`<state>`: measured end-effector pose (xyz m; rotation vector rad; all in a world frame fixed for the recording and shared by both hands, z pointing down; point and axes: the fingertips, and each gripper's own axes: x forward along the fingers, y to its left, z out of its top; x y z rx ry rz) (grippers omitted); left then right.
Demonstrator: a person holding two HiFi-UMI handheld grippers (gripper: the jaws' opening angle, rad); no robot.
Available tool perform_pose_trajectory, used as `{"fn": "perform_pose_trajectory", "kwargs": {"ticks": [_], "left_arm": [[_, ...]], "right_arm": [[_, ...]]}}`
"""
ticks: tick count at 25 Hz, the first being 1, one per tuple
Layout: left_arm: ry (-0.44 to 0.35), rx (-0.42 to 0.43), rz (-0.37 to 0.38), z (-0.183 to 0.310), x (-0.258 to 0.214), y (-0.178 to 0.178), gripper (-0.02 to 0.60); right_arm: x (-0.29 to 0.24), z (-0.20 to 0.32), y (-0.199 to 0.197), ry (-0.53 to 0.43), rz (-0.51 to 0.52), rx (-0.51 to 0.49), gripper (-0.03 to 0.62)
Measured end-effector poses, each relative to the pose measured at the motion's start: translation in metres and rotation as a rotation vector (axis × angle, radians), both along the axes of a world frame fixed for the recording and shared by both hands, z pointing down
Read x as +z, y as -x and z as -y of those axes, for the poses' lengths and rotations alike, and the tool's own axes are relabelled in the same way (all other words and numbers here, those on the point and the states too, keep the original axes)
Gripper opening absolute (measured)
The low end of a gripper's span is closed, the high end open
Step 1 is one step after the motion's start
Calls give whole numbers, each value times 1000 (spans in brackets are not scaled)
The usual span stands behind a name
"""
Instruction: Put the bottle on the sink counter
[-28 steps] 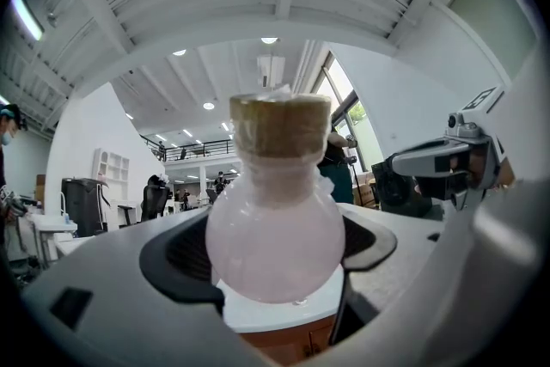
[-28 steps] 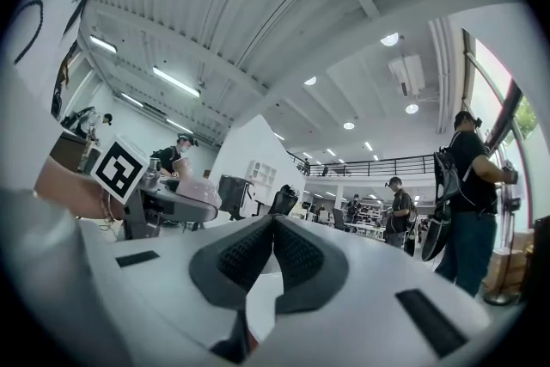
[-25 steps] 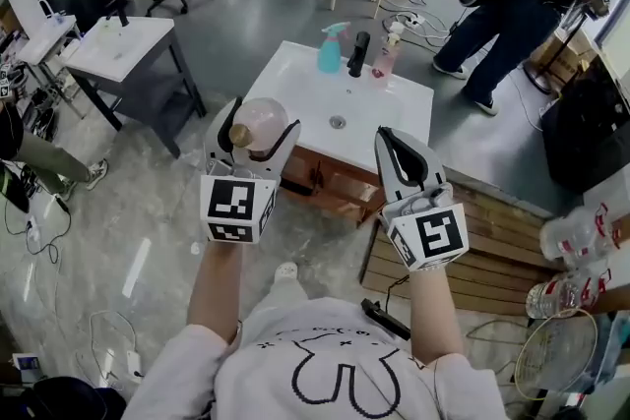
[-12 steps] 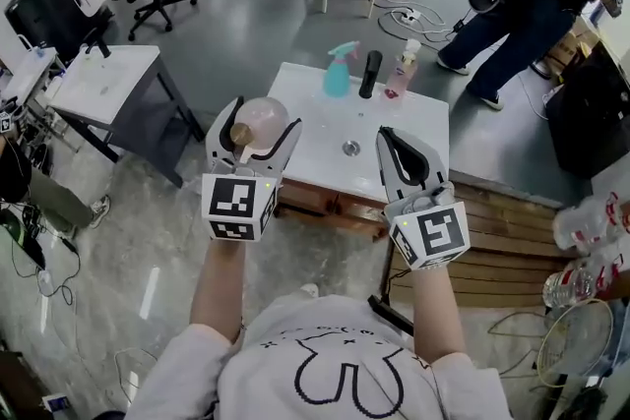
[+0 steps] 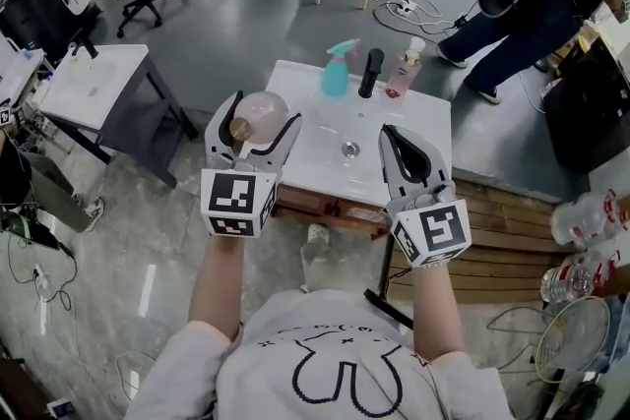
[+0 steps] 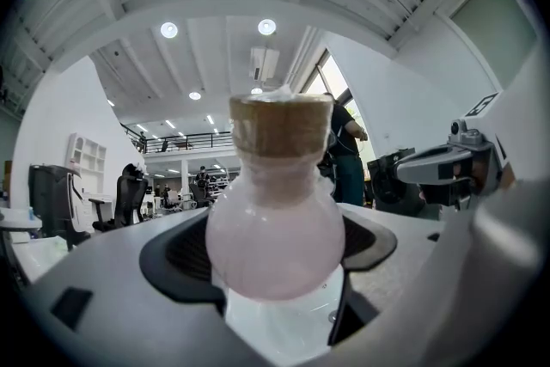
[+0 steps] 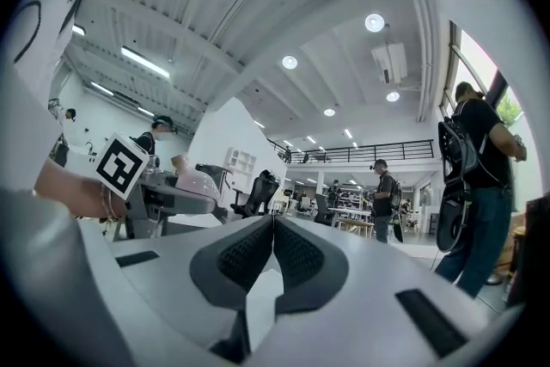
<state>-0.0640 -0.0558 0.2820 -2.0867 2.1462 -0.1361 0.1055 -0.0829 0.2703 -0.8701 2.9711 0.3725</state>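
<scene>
A round pink bottle (image 5: pixel 260 113) with a tan cap sits upright between the jaws of my left gripper (image 5: pixel 262 125), which is shut on its belly. In the left gripper view the bottle (image 6: pixel 275 232) fills the middle, pressed by both pads, and the left gripper (image 6: pixel 277 258) points level. The white sink counter (image 5: pixel 428 123) lies just beyond and below both grippers, its basin drain near the middle. My right gripper (image 5: pixel 391 138) hovers over the counter's near right side, shut with nothing in it; its pads (image 7: pixel 258 249) meet in the right gripper view.
At the counter's back stand a teal spray bottle (image 5: pixel 338 72), a black faucet (image 5: pixel 370 71) and a pink soap bottle (image 5: pixel 404 70). A grey table (image 5: pixel 94 89) is at the left, a wooden pallet (image 5: pixel 512 236) at the right. A person (image 5: pixel 532 10) stands behind.
The sink counter has drawn closer and now lies under the gripper tips. Both grippers keep their pose; the left still grips the bottle.
</scene>
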Motion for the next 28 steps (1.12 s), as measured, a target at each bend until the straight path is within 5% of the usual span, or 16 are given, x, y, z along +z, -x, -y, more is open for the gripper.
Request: {"fn": "perform_pose_trajectory", "kwargs": {"ticks": [28], "left_arm": [[114,66,-5,184,29,107,397]], "right_arm": [[31,173,104,106,45,49,29]]}}
